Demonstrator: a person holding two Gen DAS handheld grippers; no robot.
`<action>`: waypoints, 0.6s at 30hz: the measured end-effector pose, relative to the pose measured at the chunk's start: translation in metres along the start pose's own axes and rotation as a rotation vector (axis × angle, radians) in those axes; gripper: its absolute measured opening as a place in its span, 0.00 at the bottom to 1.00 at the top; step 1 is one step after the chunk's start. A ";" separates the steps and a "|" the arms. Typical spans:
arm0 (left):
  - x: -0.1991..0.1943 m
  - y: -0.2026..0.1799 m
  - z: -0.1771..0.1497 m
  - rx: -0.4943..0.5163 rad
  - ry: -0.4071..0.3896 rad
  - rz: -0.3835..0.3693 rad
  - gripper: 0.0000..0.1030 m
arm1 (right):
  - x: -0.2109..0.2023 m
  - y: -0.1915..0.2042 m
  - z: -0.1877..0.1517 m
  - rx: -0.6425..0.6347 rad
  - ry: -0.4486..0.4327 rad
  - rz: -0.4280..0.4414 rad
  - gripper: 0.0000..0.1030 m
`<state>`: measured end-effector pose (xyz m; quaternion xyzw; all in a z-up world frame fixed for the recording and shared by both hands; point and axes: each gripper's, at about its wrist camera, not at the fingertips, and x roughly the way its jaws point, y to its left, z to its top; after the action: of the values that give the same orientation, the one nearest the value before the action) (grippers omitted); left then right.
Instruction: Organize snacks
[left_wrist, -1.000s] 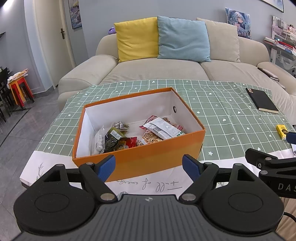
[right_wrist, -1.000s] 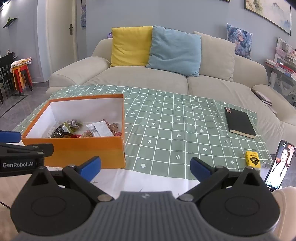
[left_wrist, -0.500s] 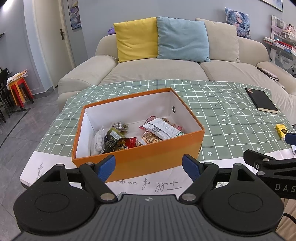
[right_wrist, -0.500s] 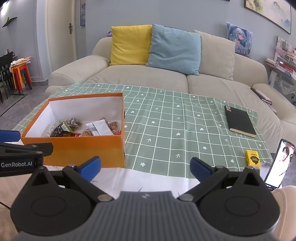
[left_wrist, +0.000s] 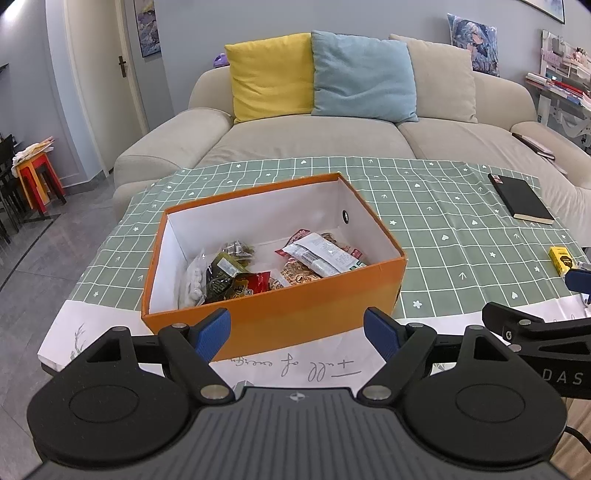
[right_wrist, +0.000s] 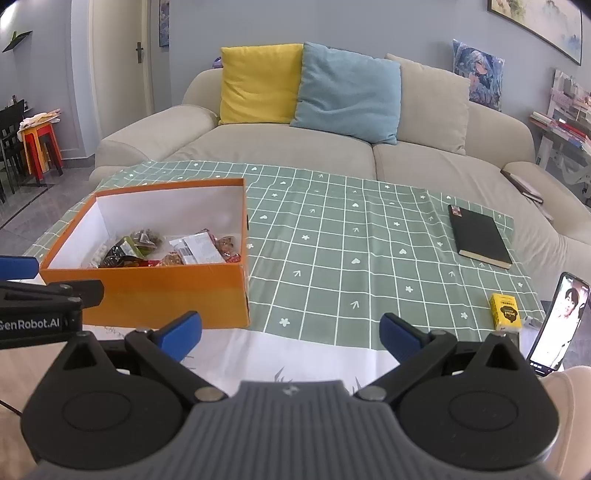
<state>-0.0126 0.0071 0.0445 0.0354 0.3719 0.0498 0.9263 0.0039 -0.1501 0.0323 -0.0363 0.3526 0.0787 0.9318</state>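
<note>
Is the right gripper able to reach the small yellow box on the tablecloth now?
Probably yes: the right gripper is open, and only bare tablecloth lies before the yellow box.

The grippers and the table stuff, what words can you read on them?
"GenRobot.AI": side of the left gripper.
"DAS": side of the right gripper, cut off at the frame edge.
Handwritten script on the white tablecloth border: upside down, not readable.
Yellow box: dark print, too small.
Snack packets in the orange box: labels too blurred.
Phone: no readable text.
</note>
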 end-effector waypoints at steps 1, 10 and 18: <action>0.000 0.000 0.000 -0.001 0.001 0.001 0.93 | 0.000 0.000 0.000 0.001 0.002 -0.001 0.96; 0.000 0.000 0.000 0.002 -0.005 -0.003 0.93 | 0.001 -0.001 0.000 0.004 0.011 -0.001 0.96; -0.001 0.000 0.001 -0.001 -0.006 0.003 0.93 | 0.002 -0.001 0.000 0.008 0.014 -0.002 0.96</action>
<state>-0.0123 0.0070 0.0463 0.0358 0.3690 0.0510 0.9273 0.0053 -0.1508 0.0313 -0.0334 0.3595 0.0759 0.9295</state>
